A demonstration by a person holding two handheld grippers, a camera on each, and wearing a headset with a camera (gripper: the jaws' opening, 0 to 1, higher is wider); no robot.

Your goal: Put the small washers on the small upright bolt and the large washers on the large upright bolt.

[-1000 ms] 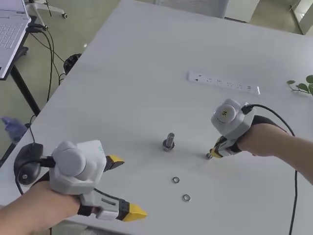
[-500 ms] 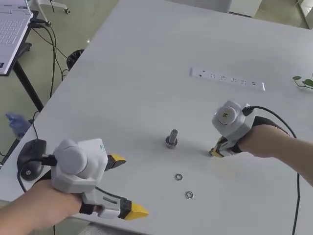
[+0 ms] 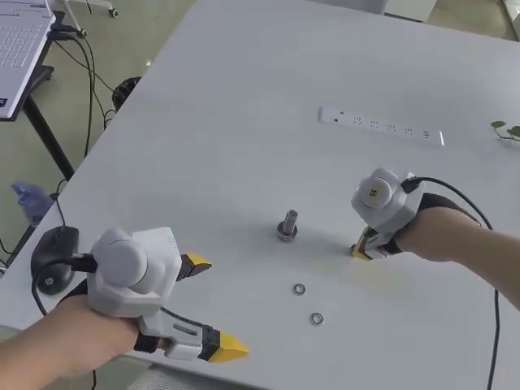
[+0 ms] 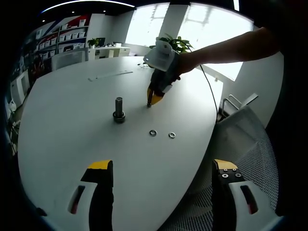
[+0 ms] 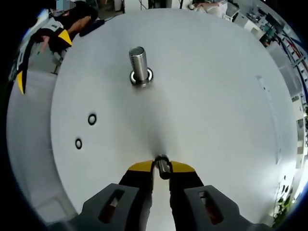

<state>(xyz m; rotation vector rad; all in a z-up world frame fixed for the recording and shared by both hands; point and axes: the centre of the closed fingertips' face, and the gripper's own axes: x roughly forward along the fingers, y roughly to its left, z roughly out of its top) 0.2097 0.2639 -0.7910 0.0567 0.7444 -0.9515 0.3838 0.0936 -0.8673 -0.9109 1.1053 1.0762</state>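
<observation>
Table [image 3: 244, 122]: logged as plain white.
Left gripper [image 3: 213, 306]: white housing, black band behind yellow jaw tips recorded.
Right gripper [image 3: 360, 252]: white housing, yellow tips; small yellow mark noted on round cap.
Large bolt [image 3: 288, 226]: silver-grey metal.
Small bolt [image 5: 162, 166]: dull grey.
Upper washer [image 3: 300, 289], lower washer [image 3: 317, 318]: silver.
Power strip [image 3: 382, 127]: white, dark sockets.
Plant leaves [image 3: 508, 130]: green.
Laptop [image 3: 20, 41]: silver-white.
Round device [image 3: 57, 244] at table edge: black.
</observation>
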